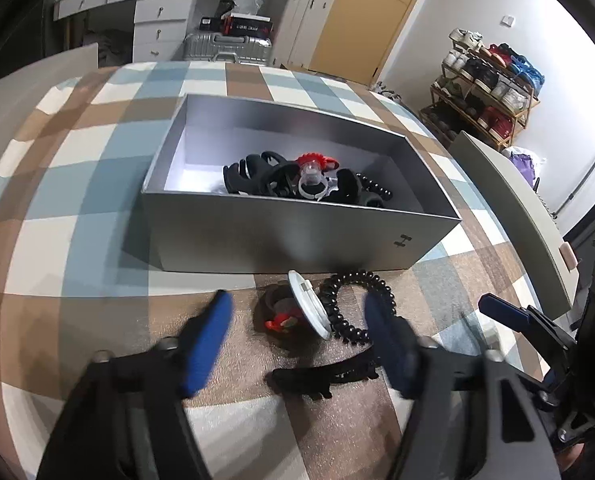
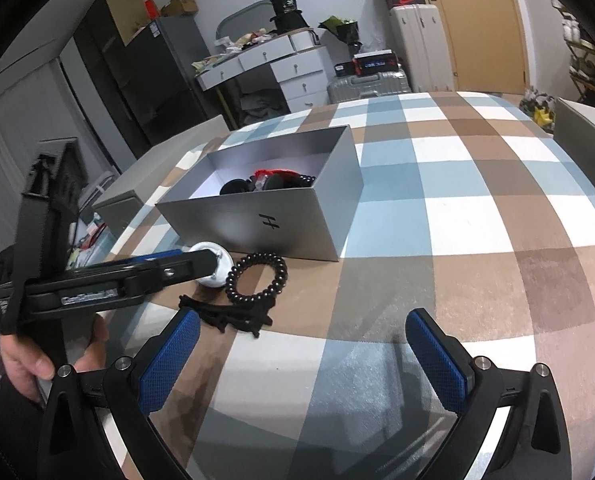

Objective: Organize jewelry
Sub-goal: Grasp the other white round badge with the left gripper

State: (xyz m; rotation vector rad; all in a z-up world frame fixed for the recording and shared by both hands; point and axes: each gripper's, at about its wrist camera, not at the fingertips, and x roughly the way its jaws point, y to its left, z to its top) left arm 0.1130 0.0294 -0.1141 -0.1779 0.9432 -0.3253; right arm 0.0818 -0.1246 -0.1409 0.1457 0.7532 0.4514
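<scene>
You're hovering the left gripper [image 1: 297, 332], jaws half-open, around the white disc [image 1: 309, 306] beside the grey box [image 1: 289, 236]; right gripper [image 2: 303, 344] is gaping wide, empty.

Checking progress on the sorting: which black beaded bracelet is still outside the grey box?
The black beaded bracelet lying as an open ring on the checked tablecloth, just before the grey box. The other beaded strand already lies inside.

White walls [image 1: 437, 20] framed a wooden door [image 2: 481, 28], white drawers [image 2: 297, 72], a shoe rack [image 1: 485, 88], and perhaps a dark cabinet [image 2: 137, 72].
</scene>
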